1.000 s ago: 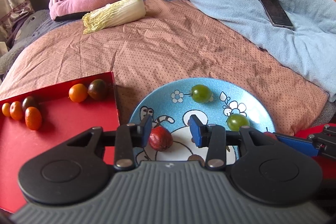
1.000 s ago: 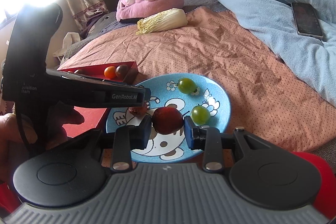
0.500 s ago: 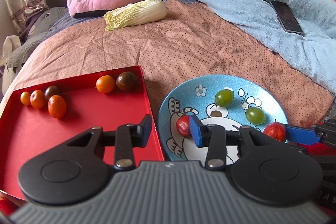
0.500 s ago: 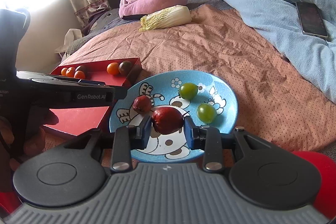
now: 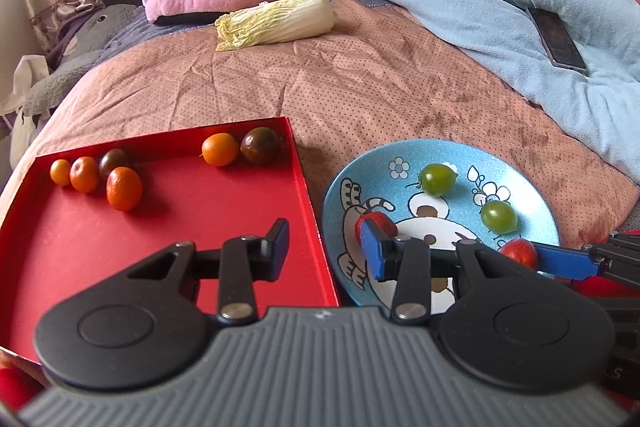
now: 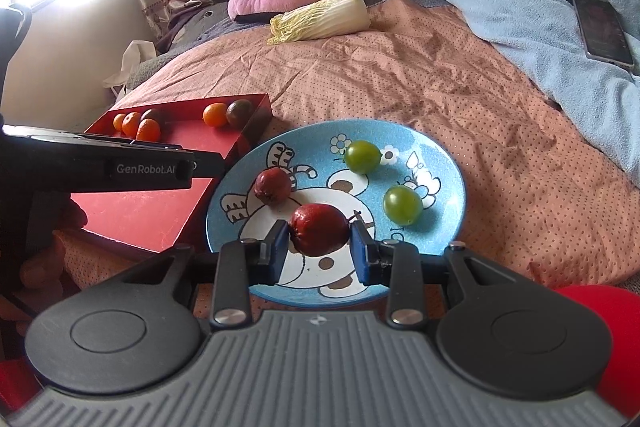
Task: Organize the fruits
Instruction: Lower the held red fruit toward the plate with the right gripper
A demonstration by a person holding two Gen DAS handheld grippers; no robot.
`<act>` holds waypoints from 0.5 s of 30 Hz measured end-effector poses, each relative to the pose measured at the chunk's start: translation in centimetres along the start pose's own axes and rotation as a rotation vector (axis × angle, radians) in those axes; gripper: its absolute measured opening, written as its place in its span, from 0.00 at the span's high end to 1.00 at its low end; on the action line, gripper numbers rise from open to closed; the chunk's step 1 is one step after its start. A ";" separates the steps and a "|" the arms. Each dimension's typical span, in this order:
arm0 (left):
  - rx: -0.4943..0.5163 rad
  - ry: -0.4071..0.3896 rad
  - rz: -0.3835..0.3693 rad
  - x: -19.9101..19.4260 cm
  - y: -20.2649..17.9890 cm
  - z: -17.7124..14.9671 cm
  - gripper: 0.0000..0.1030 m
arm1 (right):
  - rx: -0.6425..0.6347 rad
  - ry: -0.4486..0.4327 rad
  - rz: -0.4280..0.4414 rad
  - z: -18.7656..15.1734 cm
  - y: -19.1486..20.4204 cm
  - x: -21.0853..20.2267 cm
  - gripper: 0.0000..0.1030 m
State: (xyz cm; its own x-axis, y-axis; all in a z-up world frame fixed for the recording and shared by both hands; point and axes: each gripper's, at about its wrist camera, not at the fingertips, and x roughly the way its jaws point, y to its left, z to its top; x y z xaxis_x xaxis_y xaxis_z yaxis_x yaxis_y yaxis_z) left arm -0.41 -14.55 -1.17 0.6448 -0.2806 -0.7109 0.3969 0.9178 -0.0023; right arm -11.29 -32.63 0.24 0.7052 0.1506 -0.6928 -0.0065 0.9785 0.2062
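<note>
Right gripper (image 6: 319, 251) clamps a dark red fruit (image 6: 319, 229) over the blue plate (image 6: 448, 167), exactly as a second ago. Left gripper (image 5: 324, 251) is partly open and empty; it has slid sideways, so its jaws now straddle the red tray's (image 5: 168, 211) edge rather than the small red fruit (image 5: 380, 221), which lies on the plate beside two green tomatoes (image 5: 438, 179). Orange and dark tomatoes (image 5: 218, 149) sit in the tray.
</note>
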 end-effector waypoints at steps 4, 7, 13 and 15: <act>-0.004 0.001 0.001 -0.1 0.3 -0.2 0.59 | 0.000 0.010 -0.014 0.0 -0.2 0.7 0.63; -0.007 0.002 0.004 -0.1 0.5 -0.4 0.59 | 0.006 0.012 -0.017 0.1 -0.4 0.9 0.63; -0.020 0.009 0.009 0.0 1.0 -0.6 0.59 | -0.001 0.012 -0.014 0.4 -0.1 1.2 0.63; -0.023 0.009 0.009 0.0 1.1 -0.6 0.59 | -0.002 0.015 -0.013 0.4 0.0 1.4 0.62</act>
State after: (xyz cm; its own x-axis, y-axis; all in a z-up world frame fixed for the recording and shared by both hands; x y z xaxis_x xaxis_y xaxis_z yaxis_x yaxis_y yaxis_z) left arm -0.36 -13.38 -1.63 0.6423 -0.2701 -0.7172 0.3763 0.9264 -0.0119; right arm -10.03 -32.50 -0.47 0.6943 0.1403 -0.7059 0.0007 0.9807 0.1956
